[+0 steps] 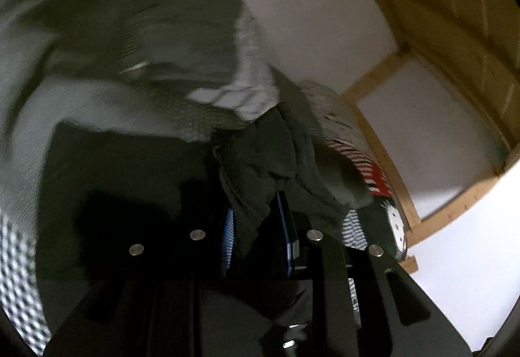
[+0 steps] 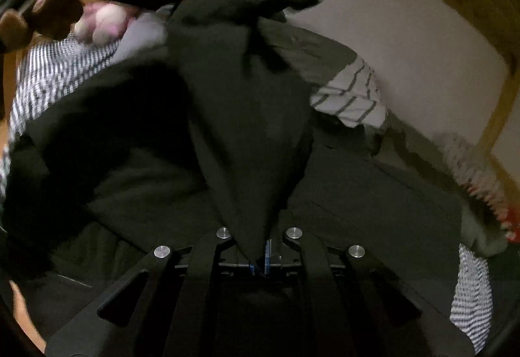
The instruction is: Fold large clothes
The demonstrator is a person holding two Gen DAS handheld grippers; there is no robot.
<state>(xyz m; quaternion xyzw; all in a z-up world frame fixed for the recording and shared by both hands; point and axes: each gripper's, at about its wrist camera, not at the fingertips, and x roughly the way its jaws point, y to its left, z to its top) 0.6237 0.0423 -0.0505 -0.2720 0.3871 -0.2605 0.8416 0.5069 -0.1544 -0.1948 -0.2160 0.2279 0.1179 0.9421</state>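
A large dark green garment point(image 2: 240, 129) hangs bunched and stretched in front of the right wrist view. My right gripper point(image 2: 260, 262) is shut on a pinched fold of it, the cloth rising from the jaws to a knotted-looking end at the top. In the left wrist view my left gripper point(image 1: 256, 236) holds another edge of the dark green garment point(image 1: 260, 168) between its blue-padded fingers point(image 1: 229, 236), jaws nearly closed on the cloth. The rest of the garment spreads blurred to the upper left.
A striped white-and-grey garment point(image 2: 351, 97) and a red-and-white patterned cloth point(image 1: 370, 168) lie in the pile on checked bedding point(image 1: 16, 275). A wooden bed frame point(image 1: 383, 162) and white wall point(image 2: 406, 32) stand on the right. A brown plush toy point(image 2: 48, 6) is at the upper left.
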